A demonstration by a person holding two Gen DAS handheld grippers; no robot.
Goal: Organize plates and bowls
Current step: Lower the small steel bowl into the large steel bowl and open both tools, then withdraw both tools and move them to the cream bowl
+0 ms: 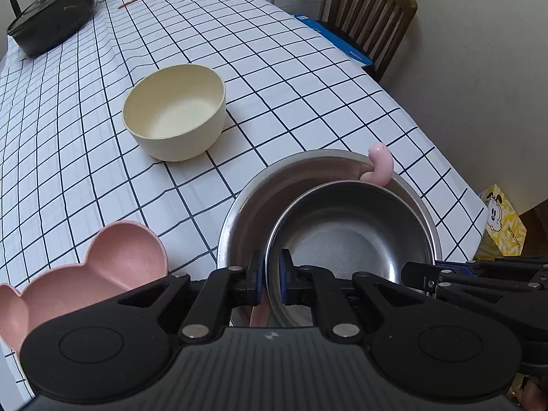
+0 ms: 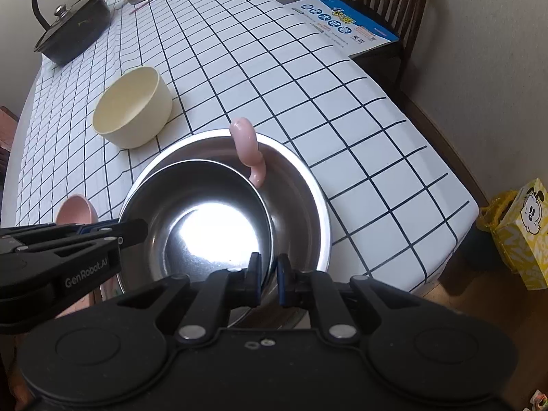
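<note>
Altogether two steel bowls (image 1: 342,236), nested, both tools (image 1: 271,279) (image 2: 268,281) seemingly clamped on the inner rim.

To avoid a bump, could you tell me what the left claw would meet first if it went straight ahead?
The left claw, shut on the small steel bowl, would probably meet the larger steel bowl's far wall, near the pink handle; depth is unclear.

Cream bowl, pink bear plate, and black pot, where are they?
cream bowl (image 1: 171,116): left wrist view, inside wall.
pink bear plate (image 1: 85,281): left wrist view, inner surface.
black pot (image 2: 73,32): right wrist view, glass lid.
</note>
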